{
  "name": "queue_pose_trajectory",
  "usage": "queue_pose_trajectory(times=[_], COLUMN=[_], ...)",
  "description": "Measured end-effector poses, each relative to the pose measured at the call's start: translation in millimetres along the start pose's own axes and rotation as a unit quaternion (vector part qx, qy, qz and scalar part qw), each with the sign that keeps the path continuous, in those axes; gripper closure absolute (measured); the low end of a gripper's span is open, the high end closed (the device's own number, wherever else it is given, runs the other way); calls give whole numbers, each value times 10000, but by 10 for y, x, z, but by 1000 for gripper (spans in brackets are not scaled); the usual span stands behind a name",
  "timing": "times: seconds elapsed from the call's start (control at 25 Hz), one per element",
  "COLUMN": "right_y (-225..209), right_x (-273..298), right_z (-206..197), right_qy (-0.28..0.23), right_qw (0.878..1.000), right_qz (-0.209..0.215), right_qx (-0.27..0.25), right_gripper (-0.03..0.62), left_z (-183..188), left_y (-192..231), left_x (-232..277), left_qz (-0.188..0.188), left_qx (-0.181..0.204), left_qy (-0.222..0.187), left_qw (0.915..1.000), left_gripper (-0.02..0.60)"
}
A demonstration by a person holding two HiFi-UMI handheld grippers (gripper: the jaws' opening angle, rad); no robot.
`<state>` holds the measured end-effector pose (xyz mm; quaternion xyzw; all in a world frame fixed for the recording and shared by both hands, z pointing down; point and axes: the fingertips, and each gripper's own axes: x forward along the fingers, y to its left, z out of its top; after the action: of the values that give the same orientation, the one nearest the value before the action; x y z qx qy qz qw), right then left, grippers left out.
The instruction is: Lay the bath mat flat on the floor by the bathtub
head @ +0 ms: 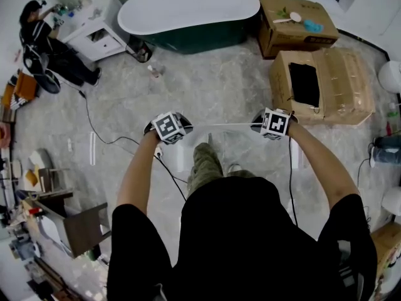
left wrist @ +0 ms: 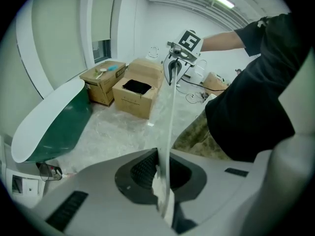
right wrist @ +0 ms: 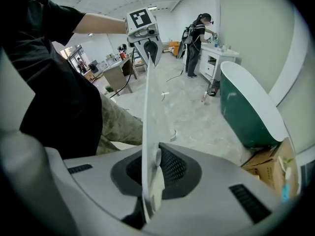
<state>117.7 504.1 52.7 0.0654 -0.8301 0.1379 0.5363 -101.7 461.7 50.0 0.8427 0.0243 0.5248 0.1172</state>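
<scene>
The left gripper is clamping one top corner of the thin, pale, translucent bath mat, its jaws closed tight on the sheet. The mat is hanging off the grey marbled floor, its held edge stretching left to right, roughly parallel to the dark green, white-rimmed bathtub well ahead. The right gripper is pinching the opposite corner likewise. Judgement: both hands are about equally far from the tub, so the mat needs carrying forward and lowering.

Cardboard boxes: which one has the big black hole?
The bigger box, farther from the bathtub; the other box, beside it, is closed with small things on top.
</scene>
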Motion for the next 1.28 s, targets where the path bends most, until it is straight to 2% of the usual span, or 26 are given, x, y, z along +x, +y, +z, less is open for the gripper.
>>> queue_pose_trajectory(times=[0.24,0.56,0.68,0.84,1.04,1.2,1.28], right_y=[-401,-1051,-1298,-1704,-2052,-2209,-2318], right_x=[68,210,235,236,311,326,325], right_z=[61,387,462,658,895,1018,1078], right_qy=[44,241,384,523,735,758,729], right_qw=[9998,9990,9982,9972,9947,9937,9938], right_qz=[-14,37,69,-329,-495,-564,-612], right_qx=[196,378,465,413,517,601,582], right_gripper=[566,566,566,566,566,566,566], left_z=[30,-46,43,25,-36,-49,-39], left_y=[438,1196,1451,1820,2336,2501,2666], left_x=[59,7,-94,-189,-325,-379,-423], left_qz=[-9,-198,-56,8,-17,-195,-120], left_qx=[99,81,413,788,813,911,970], left_qy=[-56,-256,-440,-388,-402,-490,-487], left_qw=[9999,9994,9982,9961,9959,9944,9940], left_gripper=[557,556,557,557,557,557,557])
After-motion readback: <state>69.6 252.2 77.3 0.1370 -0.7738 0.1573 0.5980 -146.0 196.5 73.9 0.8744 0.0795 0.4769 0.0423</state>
